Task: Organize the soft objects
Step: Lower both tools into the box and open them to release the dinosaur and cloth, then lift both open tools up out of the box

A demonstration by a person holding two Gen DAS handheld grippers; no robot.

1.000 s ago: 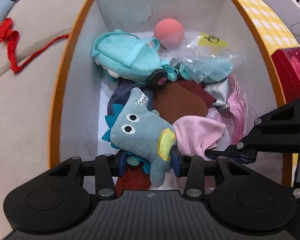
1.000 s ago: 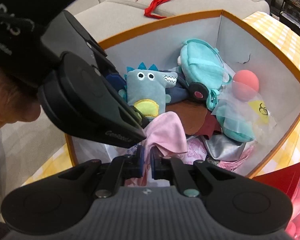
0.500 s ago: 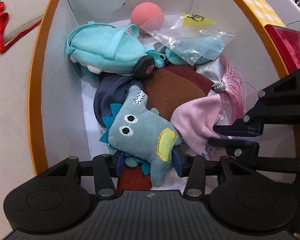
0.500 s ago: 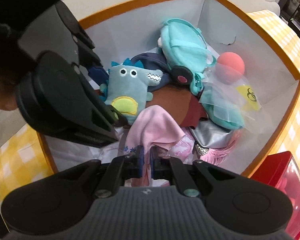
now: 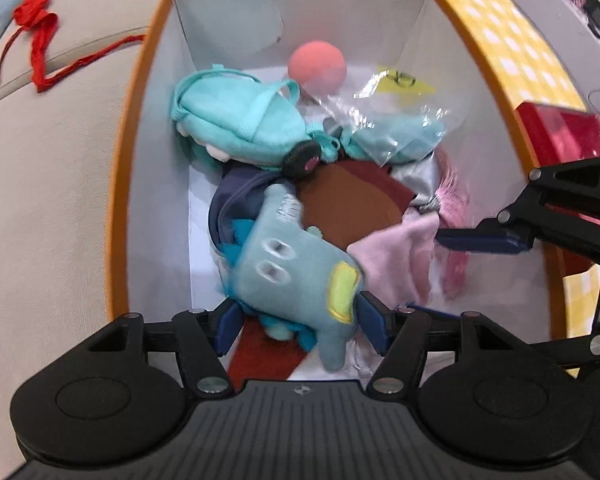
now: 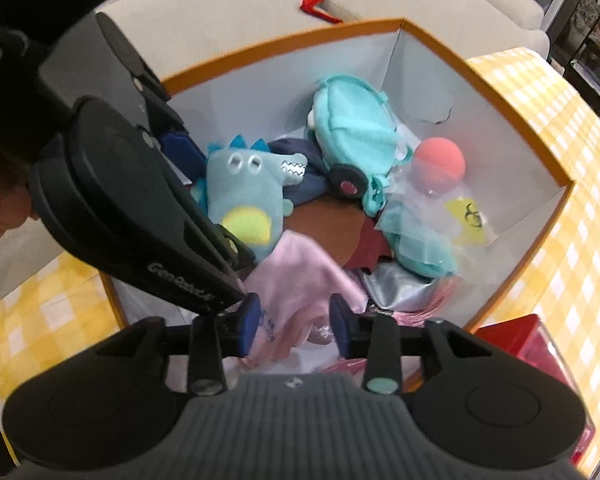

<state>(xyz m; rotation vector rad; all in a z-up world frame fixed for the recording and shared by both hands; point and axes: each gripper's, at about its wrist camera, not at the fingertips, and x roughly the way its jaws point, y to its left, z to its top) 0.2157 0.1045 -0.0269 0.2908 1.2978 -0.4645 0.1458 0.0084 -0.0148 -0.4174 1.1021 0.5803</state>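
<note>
Beige sofa cushions [image 5: 52, 208] lie behind an orange-rimmed box [image 5: 120, 184] that stands on a worktop covered with a yellow checked cloth [image 6: 580, 248]; a red ribbon [image 5: 36, 48] trails across the sofa, and a red container [image 5: 560, 136] sits just beside the box. We hold both tools down into the box. Our left tool [image 5: 300, 320] has just been opening its jaws, and the blue-green plush monster [image 5: 296, 272] with the yellow belly patch lies between the blue pads without being pressed, motion-blurred, on top of the pile. Our right tool [image 6: 294, 324] has likewise just been opening, and the pink cloth [image 6: 300, 280] sits loose between its pads, draped over the other things near the front of the box. In the left wrist view we see the right tool reaching in from the right edge, its pad just beside the pink cloth. Farther back rest a turquoise plush bag [image 5: 240, 120] with straps, a salmon ball [image 5: 318, 64] against the rear wall, and a clear plastic bag [image 5: 396, 120] with a yellow label holding something turquoise. A brown cloth [image 5: 348, 208], a dark blue cloth [image 5: 240, 200] and a silver piece [image 6: 400, 288] fill the middle.
</note>
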